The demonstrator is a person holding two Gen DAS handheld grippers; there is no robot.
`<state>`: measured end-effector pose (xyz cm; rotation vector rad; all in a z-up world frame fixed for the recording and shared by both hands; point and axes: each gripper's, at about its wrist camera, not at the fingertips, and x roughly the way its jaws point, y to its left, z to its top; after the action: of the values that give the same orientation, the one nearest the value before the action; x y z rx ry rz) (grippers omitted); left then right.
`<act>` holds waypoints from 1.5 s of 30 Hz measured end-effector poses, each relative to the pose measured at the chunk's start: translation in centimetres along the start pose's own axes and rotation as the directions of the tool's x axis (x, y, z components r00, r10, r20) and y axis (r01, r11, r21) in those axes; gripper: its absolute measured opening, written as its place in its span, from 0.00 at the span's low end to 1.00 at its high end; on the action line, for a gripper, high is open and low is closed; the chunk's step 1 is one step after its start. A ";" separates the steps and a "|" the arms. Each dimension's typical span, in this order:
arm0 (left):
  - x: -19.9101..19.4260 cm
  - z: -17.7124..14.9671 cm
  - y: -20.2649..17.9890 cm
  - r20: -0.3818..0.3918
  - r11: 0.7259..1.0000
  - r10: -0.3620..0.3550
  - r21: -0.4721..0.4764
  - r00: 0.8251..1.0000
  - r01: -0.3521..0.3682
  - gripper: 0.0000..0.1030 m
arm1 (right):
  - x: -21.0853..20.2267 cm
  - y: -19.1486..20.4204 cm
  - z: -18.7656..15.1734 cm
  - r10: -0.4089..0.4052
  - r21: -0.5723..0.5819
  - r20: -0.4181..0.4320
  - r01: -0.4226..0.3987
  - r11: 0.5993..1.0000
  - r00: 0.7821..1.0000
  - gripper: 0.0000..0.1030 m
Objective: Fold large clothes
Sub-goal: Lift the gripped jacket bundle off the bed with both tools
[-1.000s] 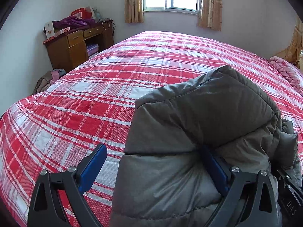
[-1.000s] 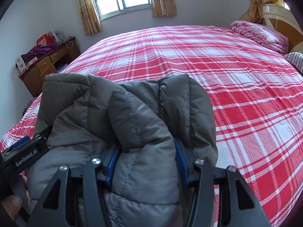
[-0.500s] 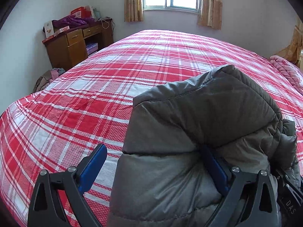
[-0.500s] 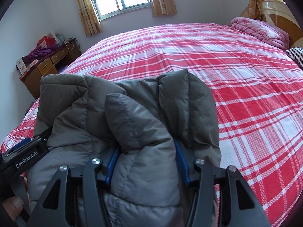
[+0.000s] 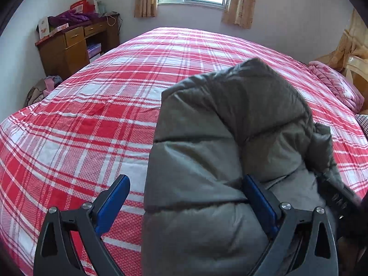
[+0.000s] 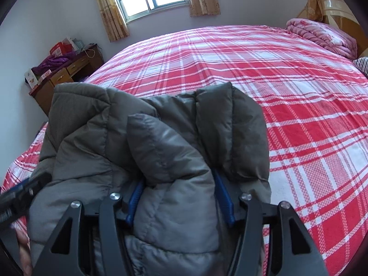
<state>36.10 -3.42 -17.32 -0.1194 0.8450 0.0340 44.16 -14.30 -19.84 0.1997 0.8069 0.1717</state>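
A red plaid bed (image 5: 96, 124) spreads beyond both sets of fingers. The gray puffer jacket (image 6: 161, 151) is bunched on it. A fold fills the right gripper (image 6: 179, 201), whose fingers are opening. The left gripper (image 5: 188, 203) stands wide: its right finger (image 5: 260, 202) touches padding, its left is bare.

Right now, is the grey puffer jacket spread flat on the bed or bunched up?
Bunched up. The grey puffer jacket rises in thick doubled folds above the plaid bedspread, not flat.
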 end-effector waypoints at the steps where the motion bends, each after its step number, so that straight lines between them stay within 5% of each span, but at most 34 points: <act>1: 0.3 -0.1 0.1 -0.007 1.000 -0.007 -0.003 1.000 0.007 0.96 | -0.2 -0.3 0.0 0.017 0.013 0.004 -0.017 1.000 1.000 0.61; 11: -0.2 -0.4 -0.1 -0.017 0.999 -0.010 0.037 1.000 0.010 0.98 | -3.4 -1.2 -1.3 0.039 0.033 0.006 -0.040 0.999 0.999 0.86; 16: -0.3 -1.2 0.0 -0.008 1.000 0.001 0.023 1.000 -0.001 0.98 | -2.6 -1.1 -2.2 0.031 0.029 -0.020 -0.030 0.999 0.999 0.86; 24: 0.9 -1.7 0.6 -0.067 0.993 -0.116 -0.016 0.991 0.115 0.98 | -2.0 -0.9 -3.0 0.049 0.017 -0.011 -0.049 0.999 0.999 0.84; 41: 0.9 -1.8 -1.4 -0.062 0.991 -0.131 0.024 0.989 0.132 0.98 | -1.6 -2.2 -3.0 0.132 0.049 -0.018 -0.131 0.990 0.991 0.81; 45: 0.0 -2.1 -1.8 -0.038 0.986 -0.145 0.082 0.989 0.148 0.81 | -1.9 -3.0 -3.2 0.135 0.047 -0.014 -0.135 0.990 0.991 0.74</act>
<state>34.71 -5.42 -18.57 -0.1025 0.8662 -0.1419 40.79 -17.24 -21.35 0.2971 0.8151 0.2828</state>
